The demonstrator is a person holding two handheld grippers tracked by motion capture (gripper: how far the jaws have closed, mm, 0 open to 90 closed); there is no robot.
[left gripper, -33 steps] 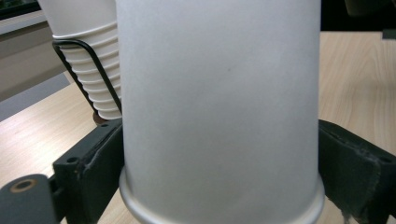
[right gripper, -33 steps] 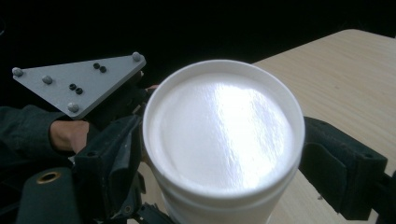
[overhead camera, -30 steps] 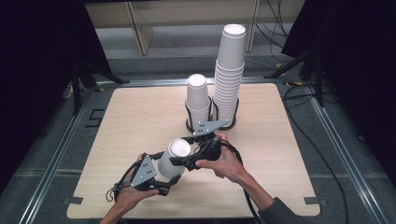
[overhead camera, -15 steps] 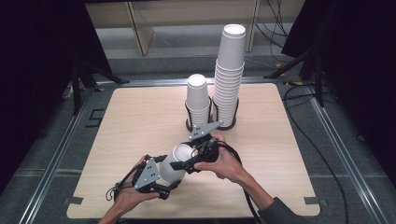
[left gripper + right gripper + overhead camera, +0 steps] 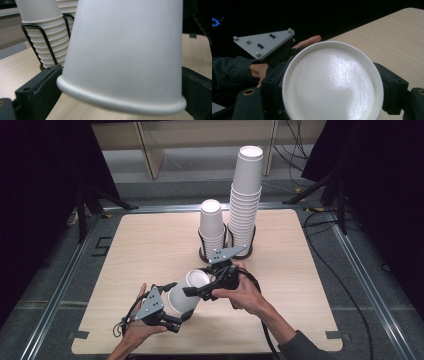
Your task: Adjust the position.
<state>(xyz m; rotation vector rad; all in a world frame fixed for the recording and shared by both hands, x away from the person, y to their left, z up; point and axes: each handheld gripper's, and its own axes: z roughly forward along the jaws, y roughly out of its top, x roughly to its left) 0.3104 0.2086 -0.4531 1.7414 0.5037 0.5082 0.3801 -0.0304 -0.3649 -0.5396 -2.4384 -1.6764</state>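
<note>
Where the pale wooden bench (image 5: 150, 240) ends at its near edge, held low just above the boards: left gripper (image 5: 177, 302), fingers just opened wide and now spread, one on each side of the single white paper cup (image 5: 187, 292) without visibly squeezing it. Seen from the left gripper view with the rolled rim nearest and the wall tilting away towards the bench's middle. Left of this, broad bare wood out to the rounded left corners, unobstructed.

Just right of centre, lying tilted between both tools and clear of the surface: that same cup. Gripped at its upper end by the right gripper (image 5: 197, 282), fingers pinching the rim from both sides, with a grey three-cornered plate above.

Behind, near but apart: short stack of white paper cups (image 5: 211, 227) and, touching beside it, tall stack of white paper cups (image 5: 246, 195), both standing upright in a black wire holder (image 5: 202, 242).

Further right, open wood again to the right edge.
</note>
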